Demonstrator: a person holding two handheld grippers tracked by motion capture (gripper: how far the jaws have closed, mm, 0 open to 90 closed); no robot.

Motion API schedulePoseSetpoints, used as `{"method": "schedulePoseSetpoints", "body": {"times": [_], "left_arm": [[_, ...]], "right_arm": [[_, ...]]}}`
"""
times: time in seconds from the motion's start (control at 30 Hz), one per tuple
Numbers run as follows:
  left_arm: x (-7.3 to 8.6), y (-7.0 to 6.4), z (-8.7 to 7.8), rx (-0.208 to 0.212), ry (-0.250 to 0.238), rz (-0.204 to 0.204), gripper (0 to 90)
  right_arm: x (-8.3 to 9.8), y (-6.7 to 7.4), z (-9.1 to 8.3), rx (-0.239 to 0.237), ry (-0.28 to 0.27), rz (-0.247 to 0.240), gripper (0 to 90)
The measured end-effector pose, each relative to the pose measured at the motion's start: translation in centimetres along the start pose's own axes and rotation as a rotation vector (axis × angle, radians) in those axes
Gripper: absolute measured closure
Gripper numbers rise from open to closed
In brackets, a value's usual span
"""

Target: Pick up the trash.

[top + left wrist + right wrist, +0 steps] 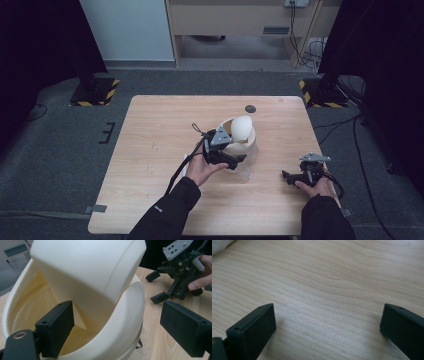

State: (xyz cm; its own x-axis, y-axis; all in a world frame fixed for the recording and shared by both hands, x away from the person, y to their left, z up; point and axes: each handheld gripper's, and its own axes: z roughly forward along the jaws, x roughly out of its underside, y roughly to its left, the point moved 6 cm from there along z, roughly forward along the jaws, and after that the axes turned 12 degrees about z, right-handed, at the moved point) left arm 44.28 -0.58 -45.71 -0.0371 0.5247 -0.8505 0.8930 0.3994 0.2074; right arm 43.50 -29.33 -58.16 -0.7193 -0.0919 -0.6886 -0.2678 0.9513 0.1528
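A large cream bowl (248, 144) stands right of the table's middle, and a smaller cream bowl (242, 127) leans tilted inside it. My left gripper (231, 161) is at the large bowl's near side. In the left gripper view the large bowl (130, 315) has its rim between the open jaws, one jaw inside and one outside, under the tilted small bowl (87, 267). My right gripper (286, 175) rests open on the wooden table (150, 150) at the right front, with bare wood between its jaws (327, 315). The left gripper view shows the right gripper (155, 287) too.
Something clear like plastic film (247, 172) lies on the table under and in front of the bowls. A small dark round spot (250, 108) marks the table's far edge. Grey carpet surrounds the table, with black stands at both far corners.
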Motion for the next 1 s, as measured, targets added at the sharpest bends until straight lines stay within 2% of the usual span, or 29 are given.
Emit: {"method": "schedulePoseSetpoints", "body": {"times": [0.2, 0.37, 0.4, 0.5, 0.53, 0.63, 0.67, 0.73, 0.87, 1.0], "left_arm": [[-0.1, 0.0, -0.9, -0.014, -0.011, 0.011, 12.9], [0.4, 0.6, -3.7, -0.052, -0.013, 0.012, 13.1], [0.4, 0.6, -3.7, -0.052, -0.013, 0.012, 13.2], [1.1, 1.2, -6.1, -0.086, -0.016, -0.005, 13.4], [1.1, 1.2, -6.1, -0.086, -0.016, -0.005, 13.6], [2.1, 1.5, -7.8, -0.112, -0.004, -0.023, 14.0], [3.0, 1.6, -8.9, -0.126, 0.011, -0.040, 14.2], [4.1, 1.8, -9.8, -0.149, 0.029, -0.066, 15.1], [6.6, 1.7, -11.3, -0.188, 0.066, -0.109, 16.3], [8.7, 1.4, -12.1, -0.205, 0.104, -0.141, 16.6]], "right_arm": [[0.0, 0.0, 0.0, 0.000, 0.000, 0.000, 0.7], [0.0, 0.0, 0.0, 0.001, 0.000, 0.000, 0.7], [0.0, 0.0, 0.0, 0.001, 0.000, 0.000, 0.7], [0.0, 0.0, 0.0, 0.001, 0.000, 0.000, 0.7], [0.0, 0.0, 0.0, 0.001, 0.000, 0.000, 0.7], [0.0, 0.0, 0.0, 0.001, 0.000, 0.000, 0.7], [0.0, 0.0, 0.0, 0.002, 0.000, -0.001, 0.7], [0.0, 0.0, 0.0, 0.000, 0.001, 0.000, 0.7], [0.0, 0.0, 0.0, 0.002, 0.000, 0.000, 0.7], [0.0, 0.0, 0.0, 0.002, -0.001, -0.002, 0.7]]}}
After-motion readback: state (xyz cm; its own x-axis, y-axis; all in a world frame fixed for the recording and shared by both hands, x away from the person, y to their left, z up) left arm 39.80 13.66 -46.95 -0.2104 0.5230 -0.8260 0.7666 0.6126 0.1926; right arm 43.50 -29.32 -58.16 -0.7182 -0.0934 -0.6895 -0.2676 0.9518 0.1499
